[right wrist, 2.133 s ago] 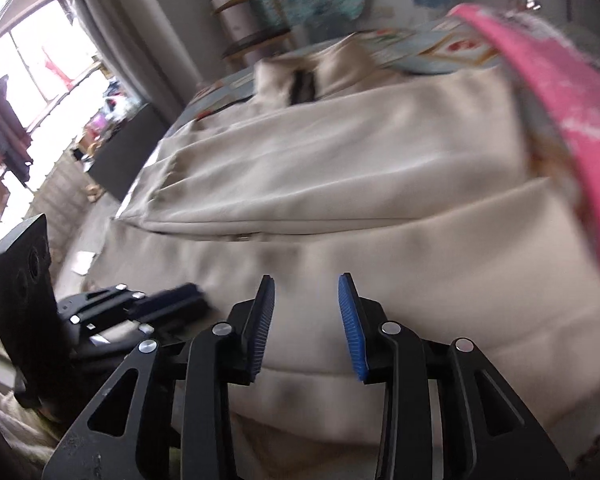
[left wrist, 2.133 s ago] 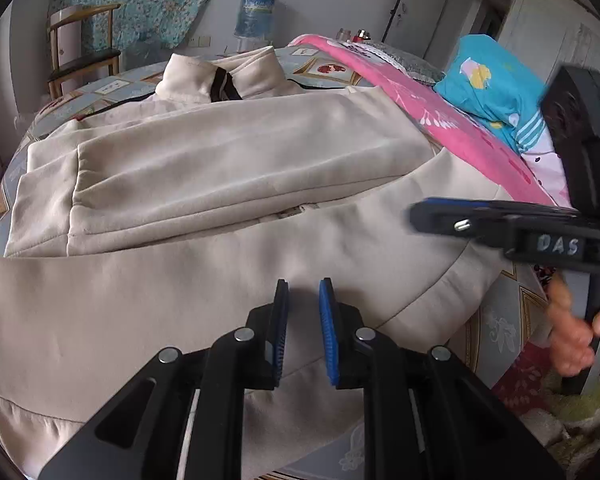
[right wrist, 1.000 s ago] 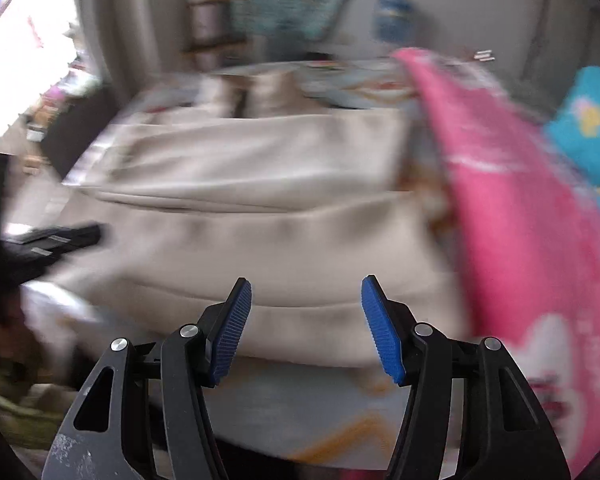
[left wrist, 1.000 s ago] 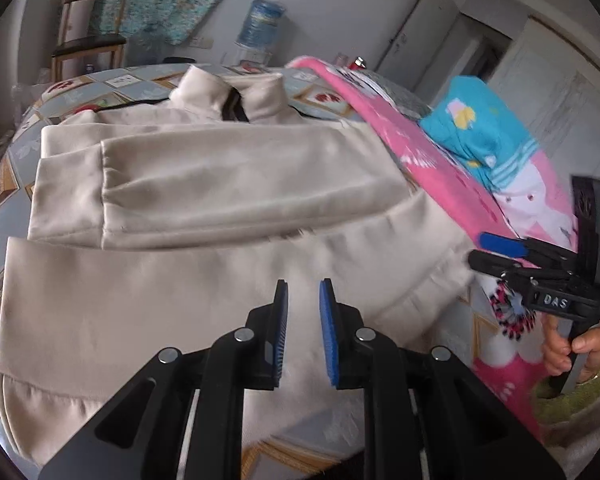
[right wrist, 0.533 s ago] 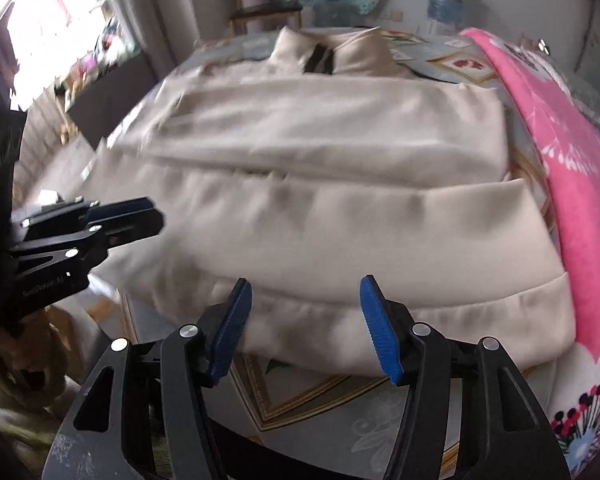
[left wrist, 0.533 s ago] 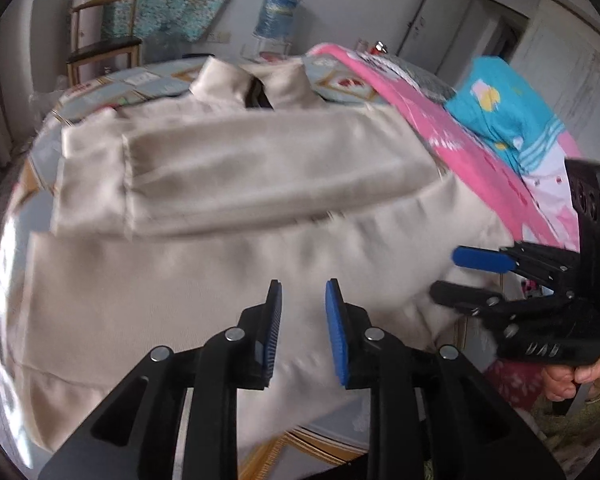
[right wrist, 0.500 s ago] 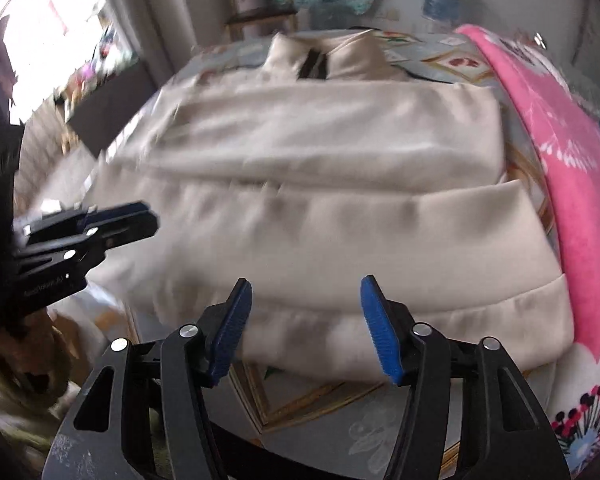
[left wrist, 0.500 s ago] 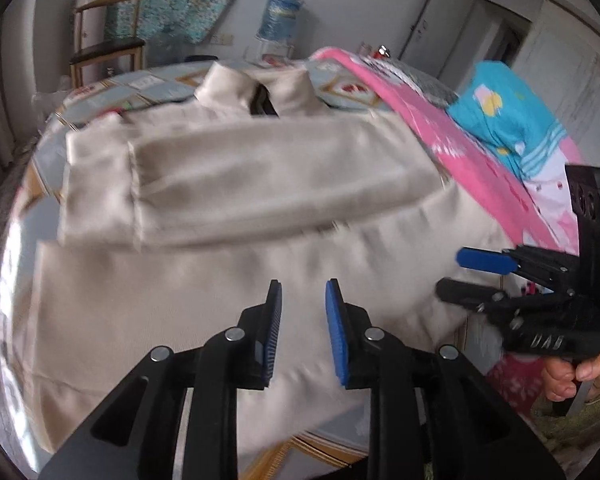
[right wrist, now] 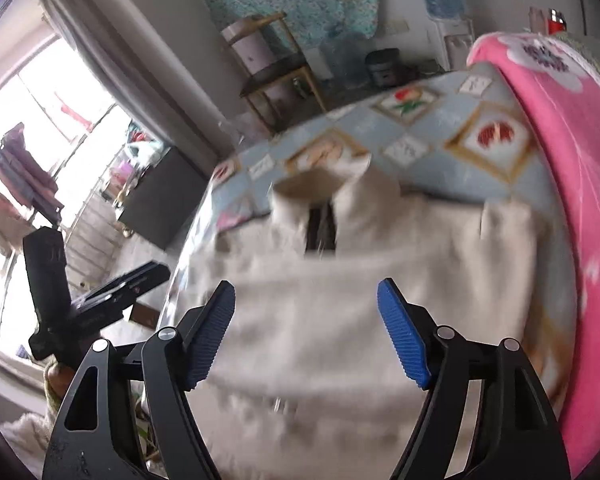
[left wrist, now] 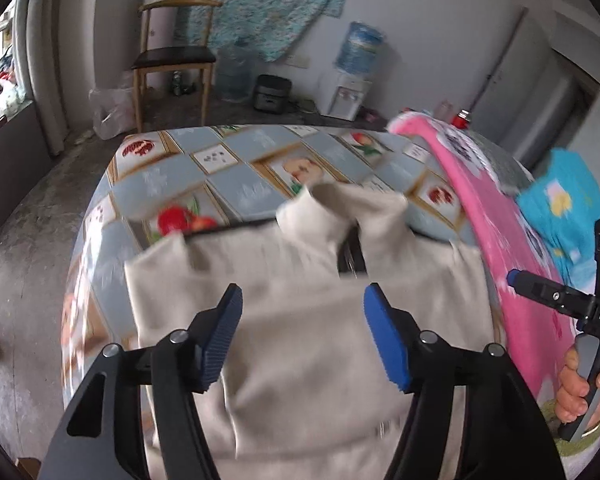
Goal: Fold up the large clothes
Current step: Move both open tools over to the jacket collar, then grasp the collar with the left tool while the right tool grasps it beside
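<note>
A cream zip-up jacket (left wrist: 308, 344) lies on the patterned tabletop (left wrist: 236, 176), sleeves folded across its front, collar (left wrist: 340, 216) toward the far edge. My left gripper (left wrist: 302, 332) hovers above the jacket's chest, its jaws opening, with nothing pinched between the blue pads. In the right wrist view the same jacket (right wrist: 340, 320) is blurred, collar (right wrist: 324, 200) at the far end. My right gripper (right wrist: 306, 332) also hangs over it, jaws opening, empty. The right gripper (left wrist: 556, 300) shows at the right edge of the left wrist view, held by a hand (left wrist: 580, 388).
A pink floral blanket (left wrist: 500, 240) and a turquoise cloth (left wrist: 560, 200) lie along the table's right side. Beyond the table stand a wooden chair (left wrist: 172, 56), a water dispenser (left wrist: 352, 76) and water jugs. The left gripper's body (right wrist: 80, 292) shows left in the right wrist view.
Both grippers have moved up and forward over the jacket toward its collar; the hem has dropped out of view. The left jaws went from nearly closed to wide, and the right jaws widened a little.
</note>
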`<state>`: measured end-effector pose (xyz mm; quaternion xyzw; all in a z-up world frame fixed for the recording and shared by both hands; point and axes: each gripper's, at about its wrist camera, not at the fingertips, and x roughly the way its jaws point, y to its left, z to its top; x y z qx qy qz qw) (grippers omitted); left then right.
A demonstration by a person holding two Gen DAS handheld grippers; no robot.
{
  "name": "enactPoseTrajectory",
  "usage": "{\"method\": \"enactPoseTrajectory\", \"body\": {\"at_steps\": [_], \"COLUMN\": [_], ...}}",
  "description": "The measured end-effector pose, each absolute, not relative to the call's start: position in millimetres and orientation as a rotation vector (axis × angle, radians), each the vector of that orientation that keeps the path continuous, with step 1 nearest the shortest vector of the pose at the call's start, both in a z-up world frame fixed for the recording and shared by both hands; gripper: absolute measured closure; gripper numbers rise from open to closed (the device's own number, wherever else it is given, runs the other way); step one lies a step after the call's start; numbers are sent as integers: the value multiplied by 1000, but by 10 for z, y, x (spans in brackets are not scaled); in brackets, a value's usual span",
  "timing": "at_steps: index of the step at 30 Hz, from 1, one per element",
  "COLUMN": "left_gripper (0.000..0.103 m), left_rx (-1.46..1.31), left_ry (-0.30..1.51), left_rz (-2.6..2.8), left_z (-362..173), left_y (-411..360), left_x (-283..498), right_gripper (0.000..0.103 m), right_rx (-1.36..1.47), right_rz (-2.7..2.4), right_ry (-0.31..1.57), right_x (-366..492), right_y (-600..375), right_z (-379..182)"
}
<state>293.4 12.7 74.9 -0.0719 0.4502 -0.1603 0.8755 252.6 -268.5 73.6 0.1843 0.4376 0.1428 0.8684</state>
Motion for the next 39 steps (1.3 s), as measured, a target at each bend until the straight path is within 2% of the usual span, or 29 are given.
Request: {"method": "enactPoseTrajectory", "body": {"at_steps": [7,12,14,16,17,18,19,20,21,22,29,35,36,39], "left_gripper": [41,41,41,43,53,58,69,83,88,91,94,93,93,93], "left_rx": [-129,-83,-55,11,43,67,85,91,98,111,171,163,155,164], "left_ry": [1051,1102,1130,1137,1135,1135,1134,1128,1116,1100,964,963,971,959], "left_rz": [-291,-254,-216,-177,-175,-180,-196,-212,-235,-245,-367,-426,-432,-438], "left_z": [473,162,39,-67,-101,-123,-131,-120,-85,-49,234,54,4,-85], "left_y": [-221,-495,-573,-665,-703,-736,-760,-771,-775,-776,-736,-628,-614,-587], "left_x": [3961,4468,4574,4618,4618,4593,4552,4512,4438,4386,3814,3432,3392,3296], "right_gripper": [32,32,36,46,52,65,75,80,87,90,92,90,86,63], "right_rx": [383,366,336,318,319,319,311,300,286,263,173,50,32,72], "right_rz": [243,217,195,182,187,195,207,219,229,245,334,351,357,380], "right_ry": [1033,1163,1207,1249,1259,1265,1265,1252,1241,1222,1141,1161,1169,1138], "right_x": [3681,4367,4504,4568,4565,4547,4499,4443,4402,4313,3657,3258,3222,3142], "right_y": [-2807,-2778,-2749,-2726,-2725,-2719,-2710,-2702,-2685,-2666,-2556,-2393,-2386,-2464], "right_z": [490,49,-96,-243,-278,-304,-318,-297,-262,-203,94,-53,-73,49]}}
